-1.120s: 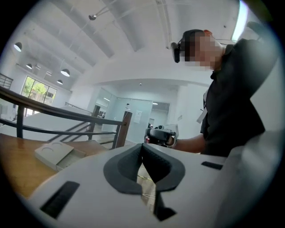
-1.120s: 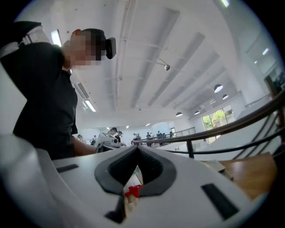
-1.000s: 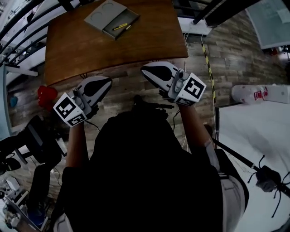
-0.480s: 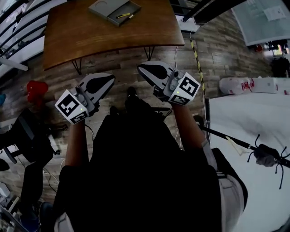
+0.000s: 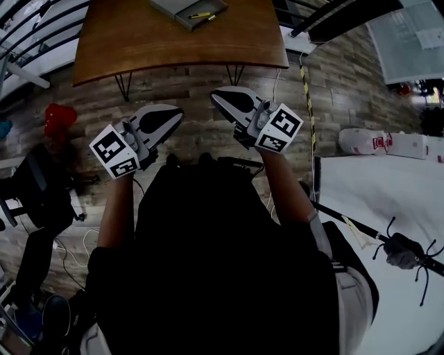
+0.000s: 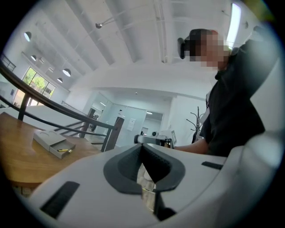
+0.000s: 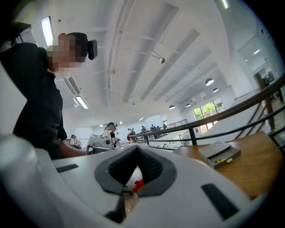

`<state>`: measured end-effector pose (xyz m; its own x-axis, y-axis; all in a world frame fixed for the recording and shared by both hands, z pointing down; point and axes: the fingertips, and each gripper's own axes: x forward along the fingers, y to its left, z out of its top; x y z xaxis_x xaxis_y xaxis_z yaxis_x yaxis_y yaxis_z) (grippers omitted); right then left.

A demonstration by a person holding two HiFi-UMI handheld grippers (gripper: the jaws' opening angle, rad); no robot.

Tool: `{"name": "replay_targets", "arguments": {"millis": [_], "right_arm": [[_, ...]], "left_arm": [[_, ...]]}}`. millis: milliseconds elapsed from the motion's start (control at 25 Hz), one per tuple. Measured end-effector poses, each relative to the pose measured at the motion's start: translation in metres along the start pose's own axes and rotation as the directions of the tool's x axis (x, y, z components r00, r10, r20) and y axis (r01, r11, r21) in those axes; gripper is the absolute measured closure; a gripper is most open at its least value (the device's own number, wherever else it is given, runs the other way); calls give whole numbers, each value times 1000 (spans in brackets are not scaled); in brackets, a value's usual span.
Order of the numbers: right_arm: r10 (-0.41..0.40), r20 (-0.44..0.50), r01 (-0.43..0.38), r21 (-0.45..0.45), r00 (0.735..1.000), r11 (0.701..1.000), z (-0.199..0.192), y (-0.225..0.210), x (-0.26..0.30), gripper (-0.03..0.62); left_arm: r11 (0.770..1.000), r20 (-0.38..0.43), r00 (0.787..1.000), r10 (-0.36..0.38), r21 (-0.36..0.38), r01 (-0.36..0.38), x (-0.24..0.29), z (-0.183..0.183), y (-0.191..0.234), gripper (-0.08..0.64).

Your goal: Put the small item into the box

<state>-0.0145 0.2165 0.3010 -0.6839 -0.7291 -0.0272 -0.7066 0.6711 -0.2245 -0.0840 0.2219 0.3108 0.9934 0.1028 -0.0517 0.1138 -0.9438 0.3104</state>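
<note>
White-shelled left hand-held gripper [image 5: 175,113] and right hand-held gripper [image 5: 218,96], jaws together and empty, held before the person [image 5: 222,263]; beyond, wooden worktop [image 5: 139,41] carrying the grey box [image 5: 172,7], yellow small item [image 5: 200,14] lying in its open tray.

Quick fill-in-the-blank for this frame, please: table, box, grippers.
The table under the grey box is made of ___.
A small ___ item lies in the open box.
The left gripper and right gripper both have their jaws ___.
Missing words: wood; yellow; shut.
</note>
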Motion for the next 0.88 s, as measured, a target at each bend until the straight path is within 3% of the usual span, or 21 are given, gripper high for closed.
{"name": "replay_targets", "arguments": {"millis": [160, 440, 880], "right_arm": [[13, 23, -14, 22, 1000, 1000, 3, -3, -20, 581], [-1, 49, -1, 42, 999, 999, 1, -14, -65, 581], [-18, 61, 15, 41, 998, 999, 4, -37, -113, 581]], "left_arm": [[997, 56, 998, 23, -71, -19, 8, 7, -5, 545], [999, -26, 999, 37, -26, -37, 44, -1, -20, 545], [999, -49, 999, 18, -27, -20, 92, -2, -30, 545]]}}
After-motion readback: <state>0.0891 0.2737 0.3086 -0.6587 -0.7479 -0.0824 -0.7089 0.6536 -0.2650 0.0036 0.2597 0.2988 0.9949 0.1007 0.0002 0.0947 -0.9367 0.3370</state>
